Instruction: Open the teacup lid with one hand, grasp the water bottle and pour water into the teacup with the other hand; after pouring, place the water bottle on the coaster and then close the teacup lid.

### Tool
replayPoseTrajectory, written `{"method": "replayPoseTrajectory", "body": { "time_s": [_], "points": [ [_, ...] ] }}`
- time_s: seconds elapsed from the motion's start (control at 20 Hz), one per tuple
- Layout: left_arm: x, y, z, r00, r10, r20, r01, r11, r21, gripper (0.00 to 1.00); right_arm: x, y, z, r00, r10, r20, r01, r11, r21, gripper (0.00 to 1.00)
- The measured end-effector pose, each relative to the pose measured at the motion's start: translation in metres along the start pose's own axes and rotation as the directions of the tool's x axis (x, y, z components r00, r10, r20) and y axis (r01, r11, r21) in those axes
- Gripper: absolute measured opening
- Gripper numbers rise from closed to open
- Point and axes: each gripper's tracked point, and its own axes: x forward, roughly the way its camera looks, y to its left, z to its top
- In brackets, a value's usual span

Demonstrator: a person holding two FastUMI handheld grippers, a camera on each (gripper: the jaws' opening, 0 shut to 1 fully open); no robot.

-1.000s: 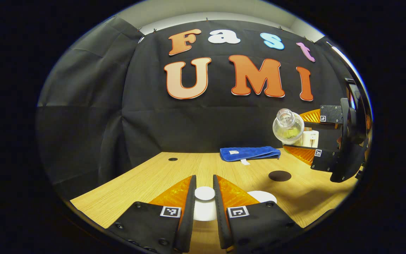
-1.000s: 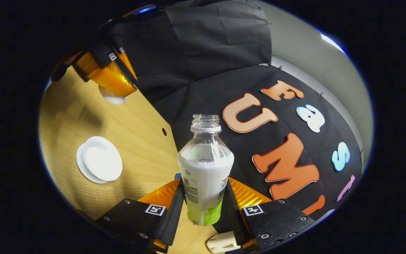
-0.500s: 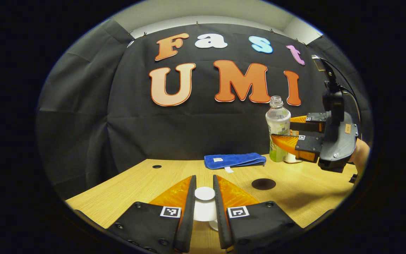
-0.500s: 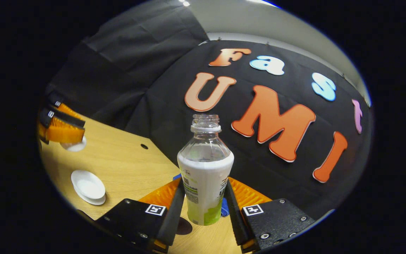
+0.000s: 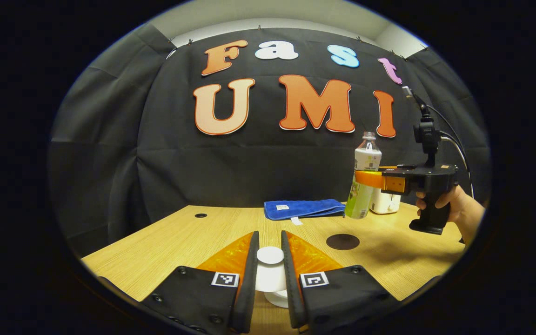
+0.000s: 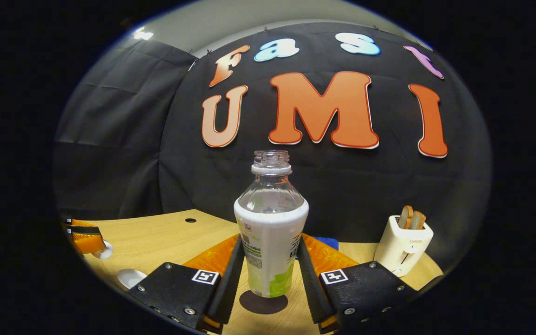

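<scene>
My left gripper is shut on the knob of the white teacup lid and holds it above the table. Part of the white teacup peeks out just below it. My right gripper is shut on the uncapped water bottle, which stands upright. A dark round coaster lies right under the bottle's base. From the left gripper view, the bottle hangs a little above the table, just beyond the coaster. The open teacup sits at the far left of the right gripper view.
A folded blue towel lies at the back of the wooden table. A white toaster with two slices stands at the back right. A hand grips the right gripper's handle.
The right gripper has swung the bottle from tilted back to upright and carried it away from the teacup to above the coaster. The left gripper still holds the lid.
</scene>
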Motion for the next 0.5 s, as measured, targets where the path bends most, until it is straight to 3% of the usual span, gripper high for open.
{"method": "replayPoseTrajectory", "body": {
  "time_s": [0.5],
  "points": [
    [0.01,-0.006,-0.025,0.998,-0.025,-0.062,0.024,1.0,-0.016,0.34,0.032,0.005,-0.077,0.987,0.017,-0.162,-0.013,1.0,0.027,0.65]
  ]
}}
